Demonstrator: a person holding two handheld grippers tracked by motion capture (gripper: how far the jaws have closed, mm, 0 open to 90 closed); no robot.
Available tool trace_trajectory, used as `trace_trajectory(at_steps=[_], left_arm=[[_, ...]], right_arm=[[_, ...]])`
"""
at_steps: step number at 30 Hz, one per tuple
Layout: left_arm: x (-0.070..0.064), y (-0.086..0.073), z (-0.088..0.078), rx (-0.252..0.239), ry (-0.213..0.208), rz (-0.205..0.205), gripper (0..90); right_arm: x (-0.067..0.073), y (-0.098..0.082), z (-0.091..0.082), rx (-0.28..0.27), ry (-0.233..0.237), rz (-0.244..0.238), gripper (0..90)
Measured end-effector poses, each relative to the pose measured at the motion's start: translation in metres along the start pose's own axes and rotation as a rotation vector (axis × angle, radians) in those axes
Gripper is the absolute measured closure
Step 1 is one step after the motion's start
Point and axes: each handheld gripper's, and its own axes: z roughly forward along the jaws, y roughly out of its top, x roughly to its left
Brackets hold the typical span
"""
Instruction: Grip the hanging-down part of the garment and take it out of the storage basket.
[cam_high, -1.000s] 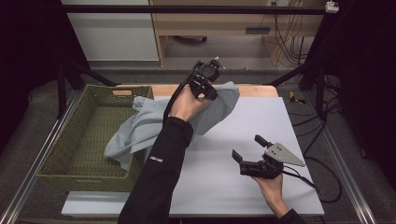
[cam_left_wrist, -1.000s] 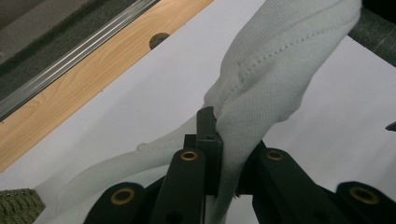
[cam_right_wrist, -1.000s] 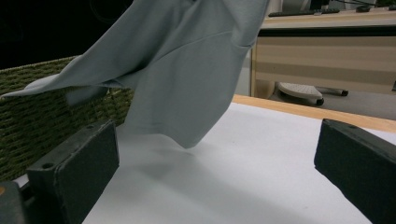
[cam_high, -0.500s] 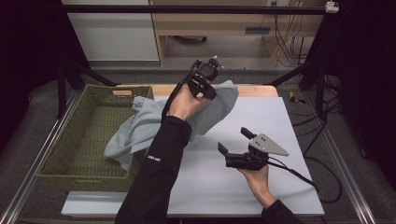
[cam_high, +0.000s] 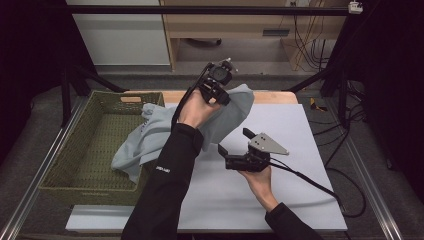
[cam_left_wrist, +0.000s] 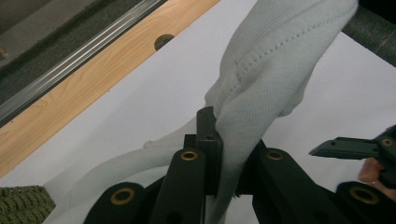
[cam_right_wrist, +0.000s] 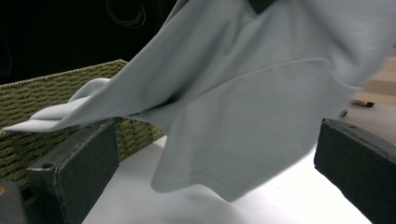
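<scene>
Hiding behind left arm (cam_high: 165, 175): grey shirt (cam_high: 150, 140) mid-section, basket (cam_high: 90, 145) rim.

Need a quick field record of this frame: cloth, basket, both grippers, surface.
cloth: pale grey-blue garment, lifted at one end, other end draped over the basket rim
basket: green woven basket, at the table's left
left gripper: raised, jaws shut on the cloth's edge
right gripper: jaws open, nothing between them, aimed at the hanging cloth
surface: white table, wooden strip along the far edge
</scene>
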Motion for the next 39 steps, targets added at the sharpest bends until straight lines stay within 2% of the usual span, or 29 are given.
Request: trace_trajectory(at_steps=[4, 7, 8, 10, 15, 18, 19, 22, 23, 24, 25, 33, 37, 39], left_arm=[[0.001, 0.000, 0.000, -0.010, -0.003, -0.011, 83.6], [0.002, 0.000, -0.001, 0.002, -0.001, 0.001, 83.7], [0.002, -0.001, -0.001, 0.000, 0.000, 0.000, 83.6], [0.003, -0.001, -0.001, 0.002, 0.000, -0.001, 83.7], [0.002, 0.000, -0.001, -0.003, -0.002, -0.004, 83.6], [0.002, 0.000, -0.002, 0.006, 0.000, 0.009, 83.7], [0.003, -0.001, -0.003, 0.001, -0.002, 0.008, 83.7], [0.003, -0.001, -0.004, 0.001, 0.003, 0.001, 83.7], [0.003, -0.001, -0.004, 0.002, 0.001, 0.002, 83.7], [0.003, -0.002, -0.005, 0.000, 0.001, 0.000, 83.7], [0.003, -0.002, -0.005, -0.001, 0.000, 0.001, 83.6], [0.005, -0.003, -0.007, 0.002, 0.007, 0.002, 83.7], [0.005, -0.004, -0.008, 0.004, 0.007, 0.005, 83.7], [0.006, -0.005, -0.009, 0.002, 0.006, 0.002, 83.7]], right_arm=[[0.003, -0.001, 0.009, 0.007, 0.003, -0.004, 0.4], [0.008, -0.001, 0.017, 0.015, 0.005, 0.009, 0.4], [0.008, -0.002, 0.019, 0.015, 0.004, -0.010, 0.4], [0.011, -0.002, 0.027, 0.017, 0.001, -0.006, 0.4], [0.014, 0.000, 0.042, 0.024, -0.007, -0.001, 0.4], [0.015, 0.001, 0.048, 0.018, -0.001, 0.001, 0.4], [0.016, 0.002, 0.053, 0.027, -0.007, -0.011, 0.4], [0.016, 0.004, 0.062, 0.024, -0.006, -0.001, 0.6], [0.015, 0.003, 0.067, 0.028, -0.009, -0.016, 0.7], [0.015, 0.003, 0.067, 0.028, -0.009, -0.016, 0.7], [0.016, 0.004, 0.073, 0.036, -0.003, 0.004, 1.3], [0.021, 0.002, 0.096, 0.044, -0.007, -0.005, 2.3], [0.020, 0.004, 0.105, 0.044, 0.000, 0.010, 8.4], [0.019, 0.004, 0.107, 0.037, 0.013, 0.008, 16.1]])
